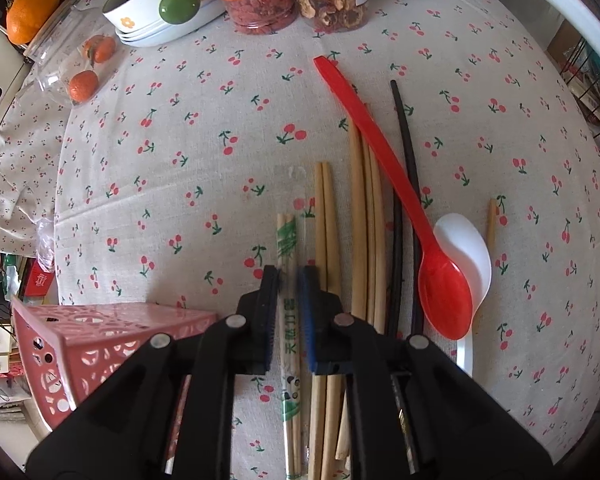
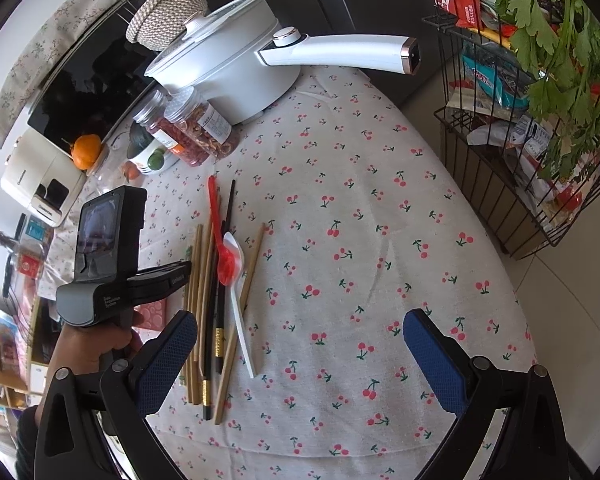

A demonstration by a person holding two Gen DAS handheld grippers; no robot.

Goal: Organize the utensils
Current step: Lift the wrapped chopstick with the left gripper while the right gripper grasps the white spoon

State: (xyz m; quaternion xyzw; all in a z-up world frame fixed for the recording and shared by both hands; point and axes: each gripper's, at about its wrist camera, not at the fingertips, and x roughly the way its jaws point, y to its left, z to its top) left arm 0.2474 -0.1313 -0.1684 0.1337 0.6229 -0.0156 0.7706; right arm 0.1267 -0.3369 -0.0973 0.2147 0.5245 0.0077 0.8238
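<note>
Left gripper (image 1: 289, 280) is pinched onto the wrapped chopsticks (image 1: 288, 248), which lie flat on the cherry tablecloth (image 1: 172, 152) just left of the bare chopsticks (image 1: 327, 216). Right gripper (image 2: 300, 344) hangs wide apart over cloth, holding nothing. Red spoon (image 1: 444, 296) overlaps the white spoon (image 1: 470, 252); pink basket (image 1: 100, 344) sits at left.

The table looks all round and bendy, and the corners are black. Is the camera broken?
No, that is the fisheye lens. In the left wrist view the cherry tablecloth bulges and the straight chopsticks seem to bow. In the right wrist view the pot handle and wire rack curve, and daylight falls evenly with soft shadows. Both views darken at the corners.
</note>
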